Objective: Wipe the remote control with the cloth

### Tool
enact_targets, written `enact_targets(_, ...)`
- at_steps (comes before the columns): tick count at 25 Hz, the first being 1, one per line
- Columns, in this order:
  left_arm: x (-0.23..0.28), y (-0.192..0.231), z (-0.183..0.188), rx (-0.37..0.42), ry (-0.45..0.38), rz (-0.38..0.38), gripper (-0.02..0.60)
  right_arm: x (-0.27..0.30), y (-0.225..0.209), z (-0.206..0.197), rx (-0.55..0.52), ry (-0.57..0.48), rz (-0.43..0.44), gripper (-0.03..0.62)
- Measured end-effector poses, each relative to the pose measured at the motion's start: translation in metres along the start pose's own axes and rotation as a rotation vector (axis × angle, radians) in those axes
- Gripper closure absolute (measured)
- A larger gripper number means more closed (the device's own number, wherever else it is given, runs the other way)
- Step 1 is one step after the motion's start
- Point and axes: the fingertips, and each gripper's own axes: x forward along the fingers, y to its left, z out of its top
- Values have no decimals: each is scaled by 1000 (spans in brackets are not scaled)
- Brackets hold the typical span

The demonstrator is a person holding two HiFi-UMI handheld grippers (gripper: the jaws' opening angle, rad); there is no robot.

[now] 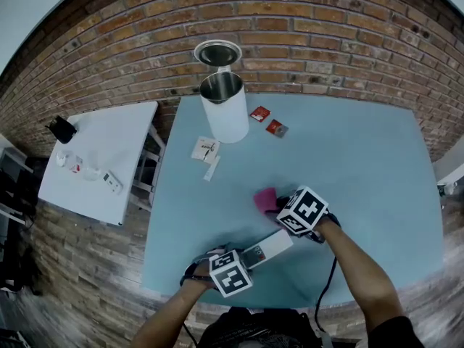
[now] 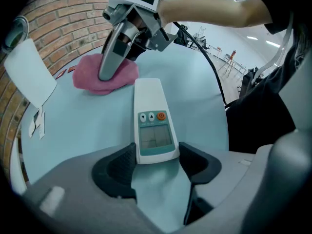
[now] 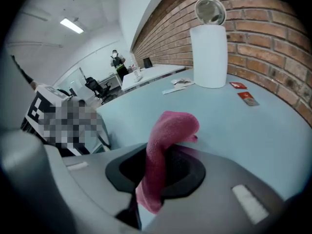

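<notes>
Head view: your left gripper covers the near end of the remote control; your right gripper hides part of the cloth. Bits on the side table are too small to name.

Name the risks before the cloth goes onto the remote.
The left gripper clamps only the near end of the remote control, so a push at its far end may twist it loose. The right gripper pinches the cloth in a bunched fold; its hard tips could scrape the buttons.
</notes>
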Motion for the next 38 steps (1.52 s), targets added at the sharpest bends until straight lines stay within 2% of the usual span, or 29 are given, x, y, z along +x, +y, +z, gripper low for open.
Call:
enact_targets(4,0,1,0,-1,-3,4,308,13,20,1,-8,34,78,517)
enact_targets(9,1,1,-1,-4,-1,6,307,25,36,10,11,61,117,517)
enact_targets(16,1,1,0,-6,-1,8,308,39,63,23,56,35,185,517)
enact_targets(31,0,2,1,-23,28,13,305,58,99,38,117,43,244,517)
enact_targets(35,1,2,0,-23,32,18,305,60,102,45,177,0,255,517)
enact_targets(38,1,2,-1,-25,18,21,307,49,90,50,229,-100,228,517)
